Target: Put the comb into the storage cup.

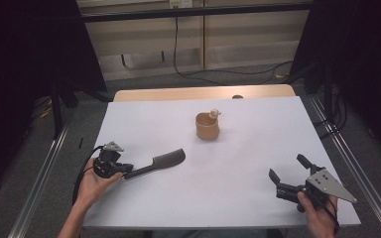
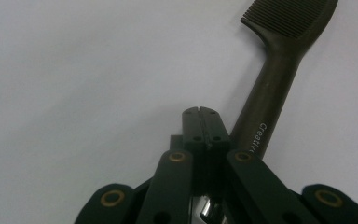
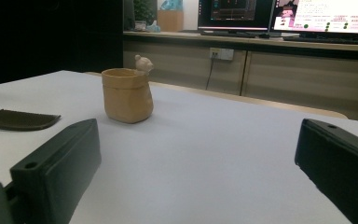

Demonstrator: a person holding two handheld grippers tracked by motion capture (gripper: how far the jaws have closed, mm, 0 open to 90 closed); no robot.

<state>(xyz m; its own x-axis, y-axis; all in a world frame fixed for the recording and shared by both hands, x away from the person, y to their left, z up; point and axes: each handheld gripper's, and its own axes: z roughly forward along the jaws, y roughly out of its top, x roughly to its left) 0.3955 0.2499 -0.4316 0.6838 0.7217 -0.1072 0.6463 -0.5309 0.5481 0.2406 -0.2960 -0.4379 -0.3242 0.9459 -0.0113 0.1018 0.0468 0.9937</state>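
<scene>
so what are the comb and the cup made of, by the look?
Comb: dark moulded plastic, probably; matte, fine even teeth, printed white lettering on the handle. Cup: tan, dull, slightly lumpy walls with a small figure on the rim; ceramic or soft silicone, can't tell which.

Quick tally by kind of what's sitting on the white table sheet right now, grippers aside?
Dark flat plastic comb with a long handle: 1
Tan cup with a small figure on its rim: 1
Total: 2
</scene>
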